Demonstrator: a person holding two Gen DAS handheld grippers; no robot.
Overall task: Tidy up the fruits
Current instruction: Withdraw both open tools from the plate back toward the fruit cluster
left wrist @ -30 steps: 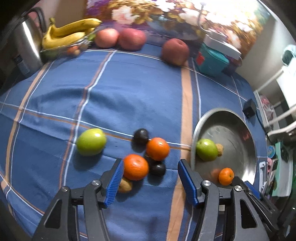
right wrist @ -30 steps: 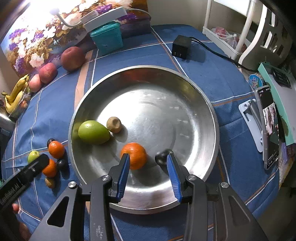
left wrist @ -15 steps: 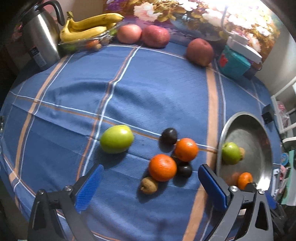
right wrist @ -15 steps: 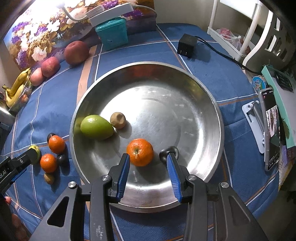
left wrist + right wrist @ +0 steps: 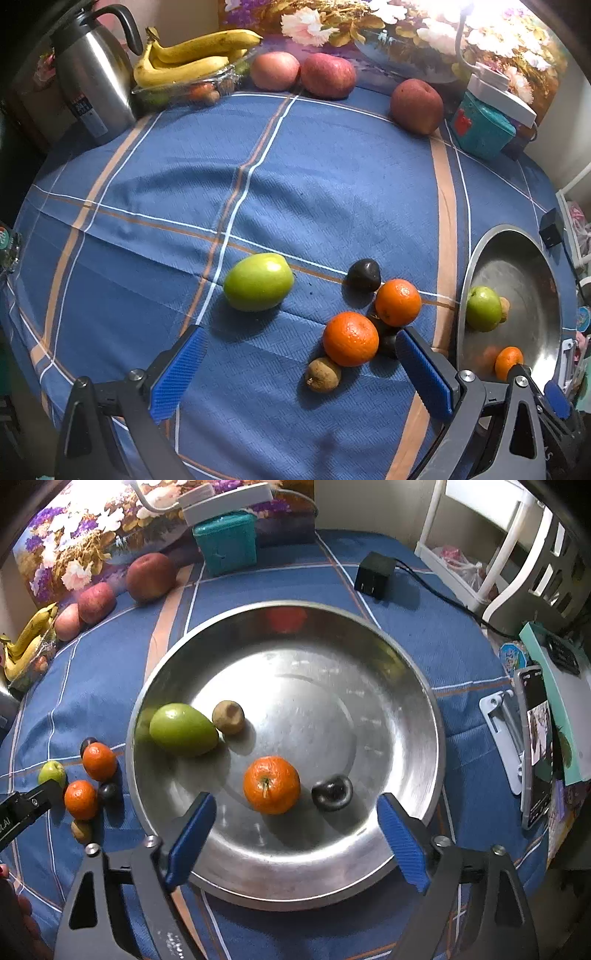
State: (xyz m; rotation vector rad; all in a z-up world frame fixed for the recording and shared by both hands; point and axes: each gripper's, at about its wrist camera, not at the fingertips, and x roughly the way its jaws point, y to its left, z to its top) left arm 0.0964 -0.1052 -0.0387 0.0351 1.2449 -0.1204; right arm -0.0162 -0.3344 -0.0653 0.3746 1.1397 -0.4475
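Left claw point(image 5: 299, 373) spread wide, empty, low over the blue plaid cloth of the surface point(image 5: 332, 192); right claw point(image 5: 295, 834) likewise spread and empty, poised over the near rim of the steel basin point(image 5: 424, 701). Loose fruit on the cloth, clustered just left of the basin: near orange point(image 5: 351, 343), far orange point(image 5: 398, 302), dark plum point(image 5: 364, 274), brown kiwi-like fruit point(image 5: 323, 374), and a green mango-shaped fruit point(image 5: 258, 281) set a little apart. A second dark fruit sits wedged between the oranges and the left claw's right finger, mostly hidden, so type uncertain. Already in the basin: green fruit point(image 5: 183, 729), small brown fruit point(image 5: 228, 717) touching it, orange point(image 5: 271, 784), dark plum point(image 5: 331, 792). Handling judgement: oranges are firm, round, moderately heavy, with pebbled peel that should grip well on the ribbed blue pads; take across the equator, since they roll on cloth. Plums look smooth, glossy, likely slippery and easily bruised, so light squeeze, centred. Brown fruit is small, rough-skinned, light. Green fruit is oval, waxy, the heaviest of the set; grip across the short axis. Basin is polished metal with sloped walls, so fruit will roll inward on release. Bananas, apples and kettle at the far edge look untouched.
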